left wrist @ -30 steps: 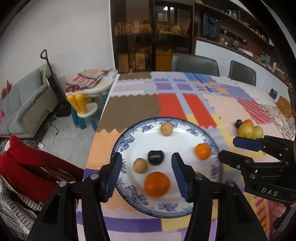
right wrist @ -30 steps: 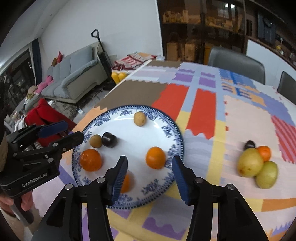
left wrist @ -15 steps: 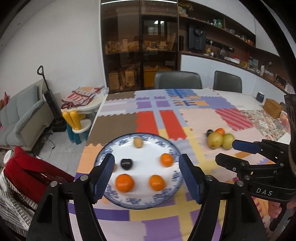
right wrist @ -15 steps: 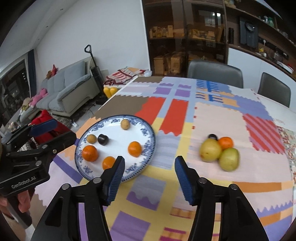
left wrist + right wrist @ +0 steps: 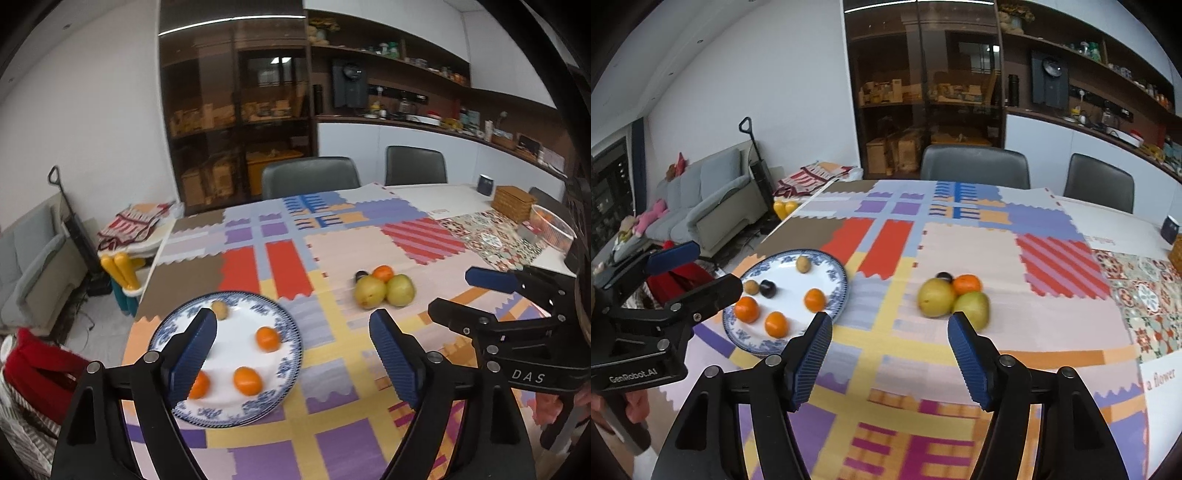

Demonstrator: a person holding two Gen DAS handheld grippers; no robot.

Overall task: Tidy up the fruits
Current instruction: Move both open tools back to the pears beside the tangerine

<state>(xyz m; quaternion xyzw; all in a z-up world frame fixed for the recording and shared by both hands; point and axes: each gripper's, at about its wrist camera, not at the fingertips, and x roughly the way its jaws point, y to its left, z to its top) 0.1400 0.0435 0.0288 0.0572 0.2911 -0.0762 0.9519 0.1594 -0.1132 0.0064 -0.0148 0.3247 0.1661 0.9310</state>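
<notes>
A blue-and-white plate [image 5: 842,280] on the patchwork tablecloth holds three oranges [image 5: 815,299], a dark plum [image 5: 767,288] and two small tan fruits [image 5: 802,264]. To its right, a loose pile lies on the cloth: two yellow-green fruits [image 5: 936,297], an orange [image 5: 966,284] and a dark plum [image 5: 943,276]. My right gripper [image 5: 889,325] hovers above the cloth between plate and pile, its jaws opening with nothing between them. My left gripper [image 5: 291,321] hangs over the plate's [image 5: 280,321] right side, jaws also opening and empty. Its left finger hides part of the plate.
The table's left edge drops to the floor beside the plate. Two grey chairs [image 5: 310,177] stand at the far side. A wicker box [image 5: 513,203], a dark mug [image 5: 485,184] and a clear bowl [image 5: 554,229] sit at the far right. A sofa [image 5: 709,199] is at the left.
Both grippers have drawn back and risen away from the plate, and their jaws have widened. The plate now looks smaller, and the loose pile has come nearer the middle of both views.
</notes>
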